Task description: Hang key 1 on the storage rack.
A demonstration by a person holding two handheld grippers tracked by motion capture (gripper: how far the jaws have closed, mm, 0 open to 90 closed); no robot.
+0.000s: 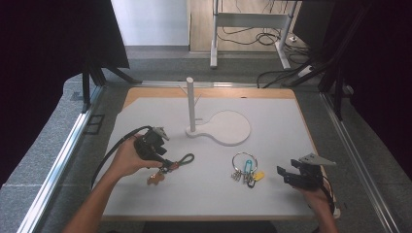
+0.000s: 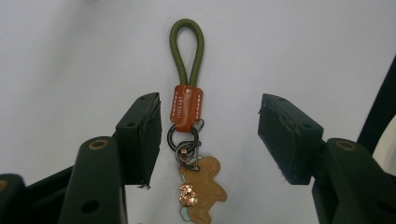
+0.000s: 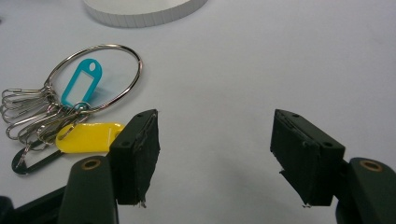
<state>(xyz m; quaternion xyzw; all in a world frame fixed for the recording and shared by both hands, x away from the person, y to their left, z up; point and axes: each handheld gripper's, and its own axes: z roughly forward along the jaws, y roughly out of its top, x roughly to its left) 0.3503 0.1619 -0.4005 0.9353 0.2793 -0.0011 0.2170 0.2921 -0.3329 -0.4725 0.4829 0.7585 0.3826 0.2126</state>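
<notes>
A keychain (image 2: pixel 187 107) with a green cord loop, a brown leather tab and a gingerbread-man charm lies flat on the white mat. My left gripper (image 2: pixel 210 135) is down over it with its jaws open on either side. The tab lies close to the left jaw and no pad presses on it. In the high view the left gripper (image 1: pixel 167 165) sits at the mat's left with the cord loop (image 1: pixel 187 159) poking out past it. A large metal key ring (image 1: pixel 243 162) with teal and yellow tags lies right of centre. My right gripper (image 1: pixel 284 175) rests open beside it, nothing between its jaws (image 3: pixel 215 154).
A white stand with an upright post (image 1: pixel 191 104) and a round base (image 1: pixel 228 127) sits at the middle back of the mat (image 1: pixel 272 126). The key ring (image 3: pixel 93 79) with its yellow tag (image 3: pixel 88 136) lies just left of the right gripper's jaws. Metal rails run along both table sides.
</notes>
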